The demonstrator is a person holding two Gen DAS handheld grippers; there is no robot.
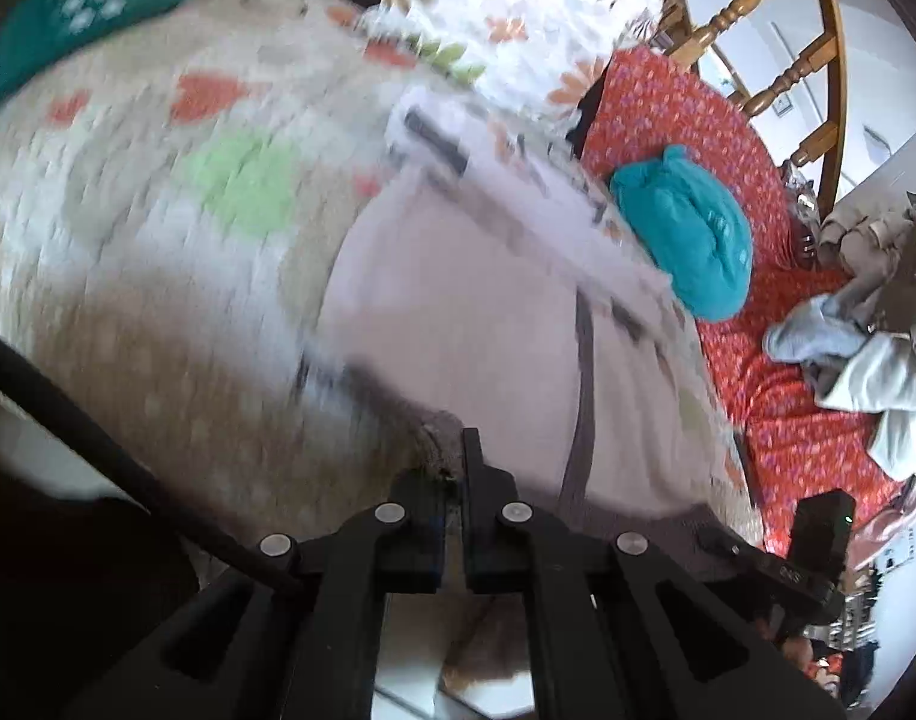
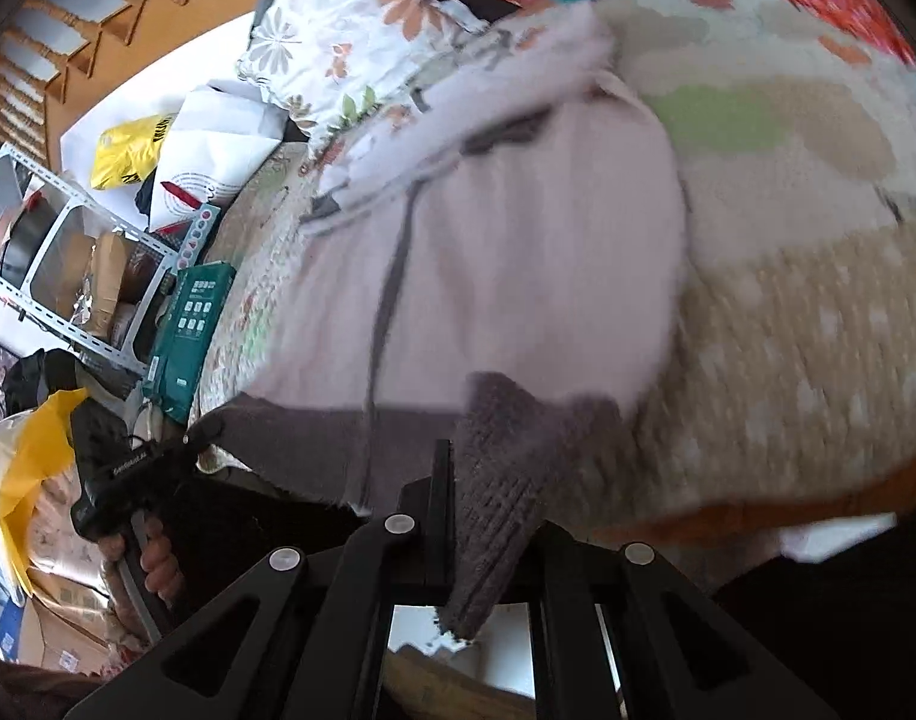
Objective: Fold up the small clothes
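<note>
A small pale pink garment [image 1: 458,324] with a grey ribbed hem and a grey seam lies spread over the patterned bedcover [image 1: 128,192]. My left gripper [image 1: 455,480] is shut on the grey hem at one corner. In the right wrist view the same pink garment [image 2: 506,252] spreads ahead, and my right gripper [image 2: 464,480] is shut on the other grey hem corner [image 2: 506,468], which drapes over the fingers. The left gripper [image 2: 134,474] shows at the left of the right wrist view, held by a hand. Both views are blurred by motion.
A teal folded cloth [image 1: 692,234] lies on a red floral sheet [image 1: 776,408] beyond the garment. A pile of grey and white clothes [image 1: 866,348] sits at the right. A floral pillow [image 2: 350,30], wooden bed rails [image 1: 776,60] and a cluttered shelf [image 2: 86,264] border the bed.
</note>
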